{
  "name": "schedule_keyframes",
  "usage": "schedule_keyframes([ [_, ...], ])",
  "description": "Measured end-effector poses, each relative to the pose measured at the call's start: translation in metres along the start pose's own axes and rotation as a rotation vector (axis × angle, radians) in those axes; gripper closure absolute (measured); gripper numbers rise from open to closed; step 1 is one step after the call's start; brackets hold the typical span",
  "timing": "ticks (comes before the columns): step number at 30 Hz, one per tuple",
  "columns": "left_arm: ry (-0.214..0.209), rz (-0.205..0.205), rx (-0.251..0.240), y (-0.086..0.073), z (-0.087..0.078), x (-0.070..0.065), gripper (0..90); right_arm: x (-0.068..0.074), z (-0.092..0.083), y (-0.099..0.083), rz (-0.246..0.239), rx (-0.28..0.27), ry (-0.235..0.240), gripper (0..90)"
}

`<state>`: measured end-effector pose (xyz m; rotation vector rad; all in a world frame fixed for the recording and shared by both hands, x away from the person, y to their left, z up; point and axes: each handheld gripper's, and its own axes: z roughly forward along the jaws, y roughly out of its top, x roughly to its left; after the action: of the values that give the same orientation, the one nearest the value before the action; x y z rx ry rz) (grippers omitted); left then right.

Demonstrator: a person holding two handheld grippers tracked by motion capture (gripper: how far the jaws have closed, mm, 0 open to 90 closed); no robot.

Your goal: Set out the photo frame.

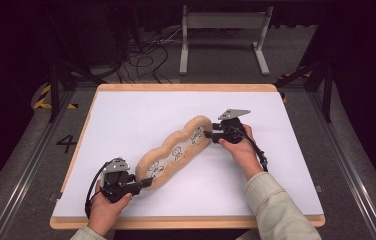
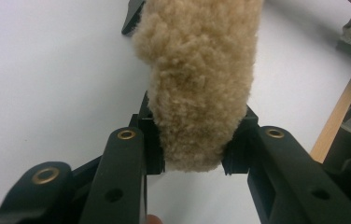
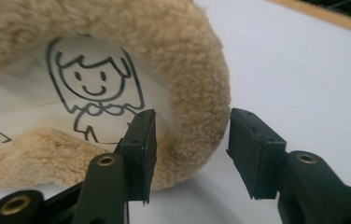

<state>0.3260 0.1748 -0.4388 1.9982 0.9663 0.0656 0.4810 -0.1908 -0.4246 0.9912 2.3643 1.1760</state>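
A long tan fleece cover (image 1: 176,152) with a white lining printed with cartoon figures lies slantwise on the white table top (image 1: 126,115). My left gripper (image 1: 146,183) is shut on its near left end; in the left gripper view both pads press into the fleece (image 2: 197,84) on either side of my left gripper (image 2: 193,154). My right gripper (image 1: 210,135) is at the far right end. In the right gripper view its jaws straddle the fleece rim (image 3: 197,93): one jaw lies over the lining, the other stands apart from the outside, so my right gripper (image 3: 190,154) is open.
The table has a wooden border (image 1: 186,221) along its edges. Behind it stand a grey metal frame (image 1: 221,35) and loose cables (image 1: 141,60) on the floor. A painted number 4 (image 1: 67,142) marks the floor at the left.
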Motion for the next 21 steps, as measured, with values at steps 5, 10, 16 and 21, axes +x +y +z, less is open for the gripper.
schedule_keyframes([
  [5, 0.003, 0.002, -0.001, 0.000, 0.000, 0.000, 67.2, -0.001, 0.006, 0.006, -0.015, 0.015, 0.022, 64.3],
  [10, 0.016, -0.005, -0.002, 0.000, 0.000, -0.002, 67.3, -0.002, 0.002, 0.009, -0.029, 0.036, 0.006, 69.0],
  [16, 0.033, 0.000, -0.028, 0.002, -0.007, -0.003, 67.3, 0.002, -0.009, 0.008, -0.007, 0.022, 0.002, 69.4],
  [21, 0.053, 0.002, -0.054, 0.005, -0.011, -0.002, 66.9, 0.007, -0.030, 0.007, -0.009, -0.017, -0.013, 69.0],
])
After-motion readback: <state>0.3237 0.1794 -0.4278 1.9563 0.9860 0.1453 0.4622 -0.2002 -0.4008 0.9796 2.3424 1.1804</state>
